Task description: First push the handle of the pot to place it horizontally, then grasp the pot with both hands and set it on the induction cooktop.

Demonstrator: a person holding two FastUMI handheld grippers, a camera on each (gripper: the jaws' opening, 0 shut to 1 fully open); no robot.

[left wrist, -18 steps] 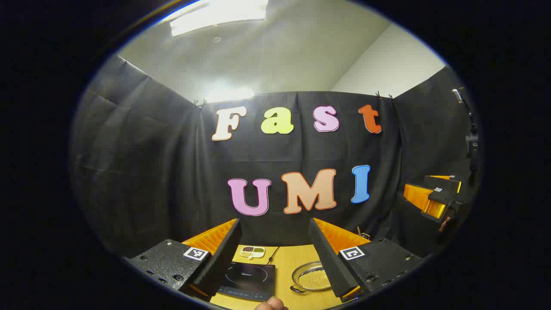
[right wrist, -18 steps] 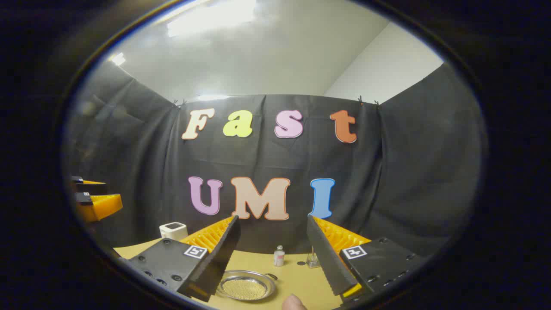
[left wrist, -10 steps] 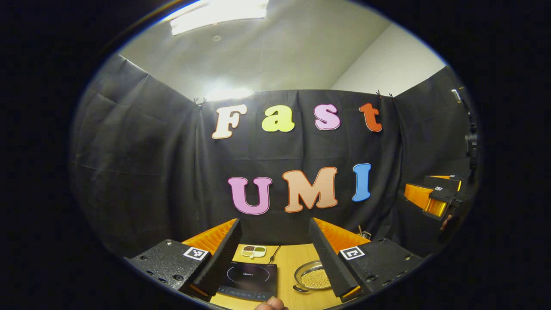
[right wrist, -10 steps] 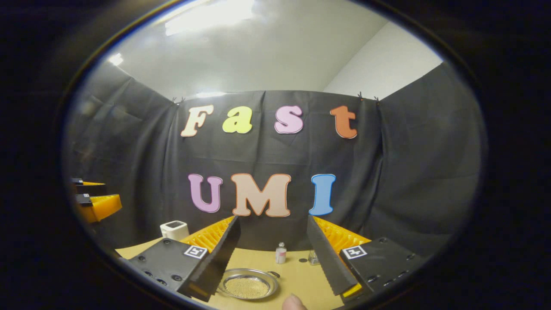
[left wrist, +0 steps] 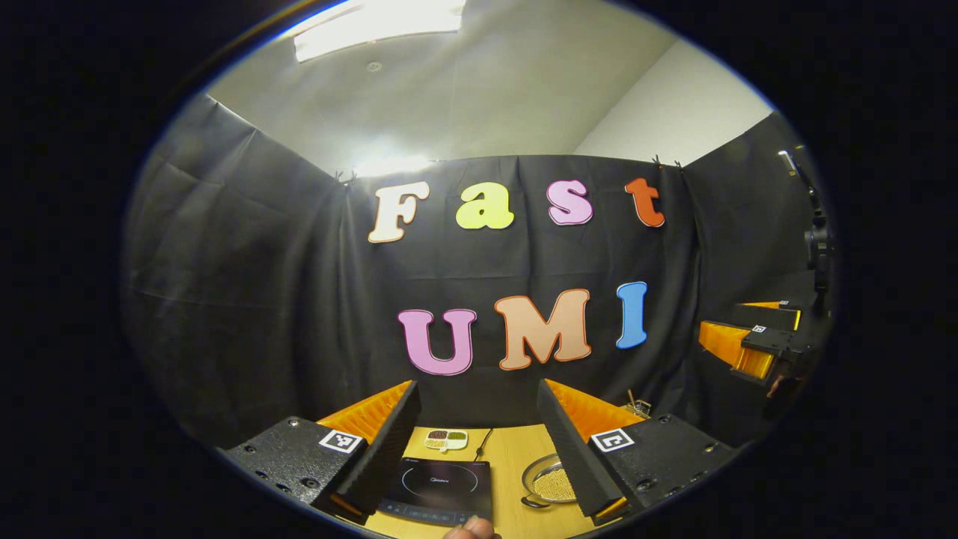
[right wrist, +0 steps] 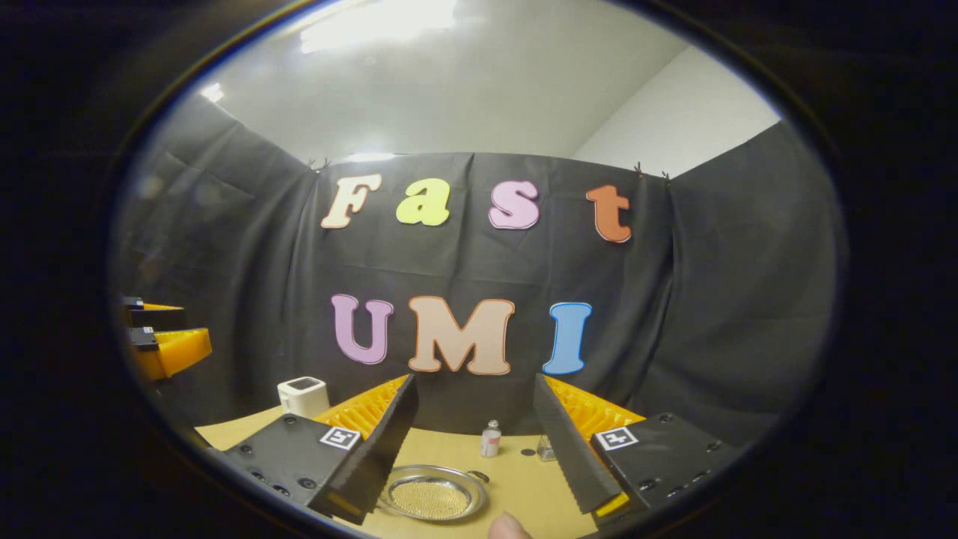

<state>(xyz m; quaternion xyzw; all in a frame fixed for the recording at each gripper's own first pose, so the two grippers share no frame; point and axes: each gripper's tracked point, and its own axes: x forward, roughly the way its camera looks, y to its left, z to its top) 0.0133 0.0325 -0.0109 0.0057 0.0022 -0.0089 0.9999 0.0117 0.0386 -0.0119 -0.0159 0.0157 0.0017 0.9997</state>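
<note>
Fingertip (left wrist: 470,530) of yours pokes in at the bottom of the left gripper view, under your left gripper (left wrist: 477,442), whose jaws stand wide apart and hold nothing. Between them lies the cooktop (left wrist: 443,484) on the table (left wrist: 503,457), with the pot (left wrist: 550,483) just right of it, partly behind the right finger. Beyond the cooktop sits a small dish (left wrist: 445,439). Far right hangs your right gripper (left wrist: 752,340).

In the right gripper view your right gripper (right wrist: 473,442) is also spread open and empty above the pot (right wrist: 432,495). Farther back stand a bottle (right wrist: 490,439) and a white box (right wrist: 302,395).
</note>
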